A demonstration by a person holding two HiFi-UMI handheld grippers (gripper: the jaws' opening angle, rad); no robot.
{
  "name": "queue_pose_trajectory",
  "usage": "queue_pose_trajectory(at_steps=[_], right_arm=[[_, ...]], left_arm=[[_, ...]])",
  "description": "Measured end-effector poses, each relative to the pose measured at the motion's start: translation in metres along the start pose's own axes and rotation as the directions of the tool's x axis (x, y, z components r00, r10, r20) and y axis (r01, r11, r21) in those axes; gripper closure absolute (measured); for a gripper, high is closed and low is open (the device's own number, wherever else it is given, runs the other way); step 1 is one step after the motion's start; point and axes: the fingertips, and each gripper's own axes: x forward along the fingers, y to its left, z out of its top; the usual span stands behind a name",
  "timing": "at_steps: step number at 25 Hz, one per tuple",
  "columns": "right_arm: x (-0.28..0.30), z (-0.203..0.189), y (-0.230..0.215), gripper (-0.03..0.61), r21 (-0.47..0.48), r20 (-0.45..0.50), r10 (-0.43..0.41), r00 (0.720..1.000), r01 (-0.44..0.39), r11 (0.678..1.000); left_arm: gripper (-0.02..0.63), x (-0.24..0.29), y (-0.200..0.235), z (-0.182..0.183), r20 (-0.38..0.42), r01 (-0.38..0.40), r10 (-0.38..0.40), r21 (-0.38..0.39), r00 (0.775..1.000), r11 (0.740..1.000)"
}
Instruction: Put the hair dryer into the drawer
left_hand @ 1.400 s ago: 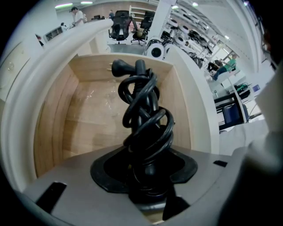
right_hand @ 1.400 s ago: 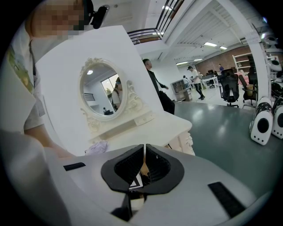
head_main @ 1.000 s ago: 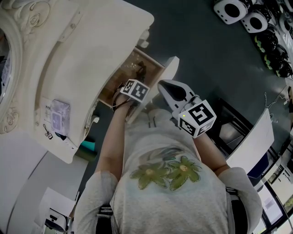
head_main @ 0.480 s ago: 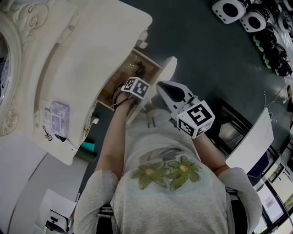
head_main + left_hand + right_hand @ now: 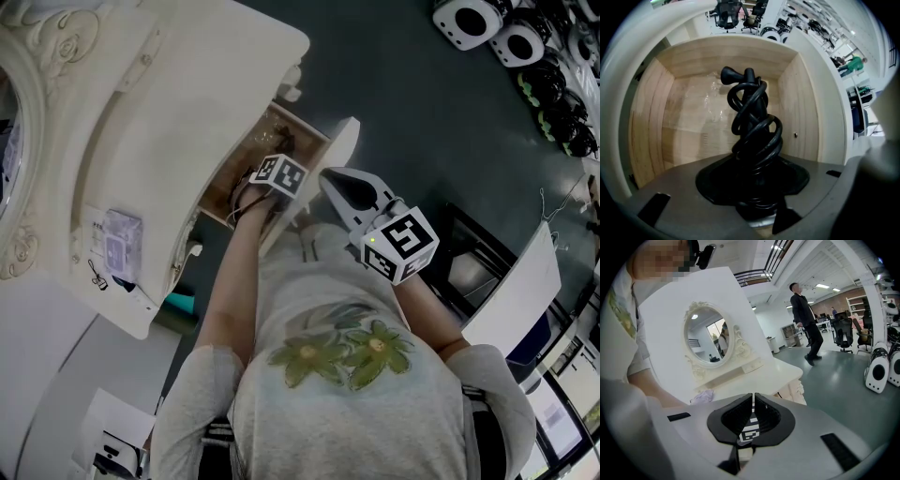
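- L gripper (image 5: 754,187) points steeply down into the open drawer (image 5: 651,122); its fingers are clamped wide on the dryer (image 5: 752,136), w/ the cord (image 5: 757,101) wound round it in loose black coils.
- Dryer is inside the drawer, end-on toward the wood bottom. We can't tell if it touches the bottom yet.
- R gripper (image 5: 752,401) is held beside the drawer front, fingers closed on nothing.
- Risk 1: we let go too high, so the dryer drops, bangs the bottom & the coils spring loose.
- Risk 2: a cord loop snags a finger as we pull out, so the dryer gets dragged back up or tipped vs. the side wall.
- Risk 3: set down on end, it prob. topples; a plug or loop left above the rim would jam the drawer on closing.
- Risk 4: tight space, so the L gripper may knock the drawer walls on the way out.
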Motion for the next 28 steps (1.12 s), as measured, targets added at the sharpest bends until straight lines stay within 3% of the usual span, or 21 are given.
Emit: queue_pose_trajectory(at_steps=[28], right_arm=[[-0.010,-0.004,-0.009,0.552,0.019,0.006,-0.022,1.000,0.022,1.000]], left_arm=[[0.411,0.010,0.004,0.000,-0.104,-0.030,0.030,-0.005,0.994,1.000]])
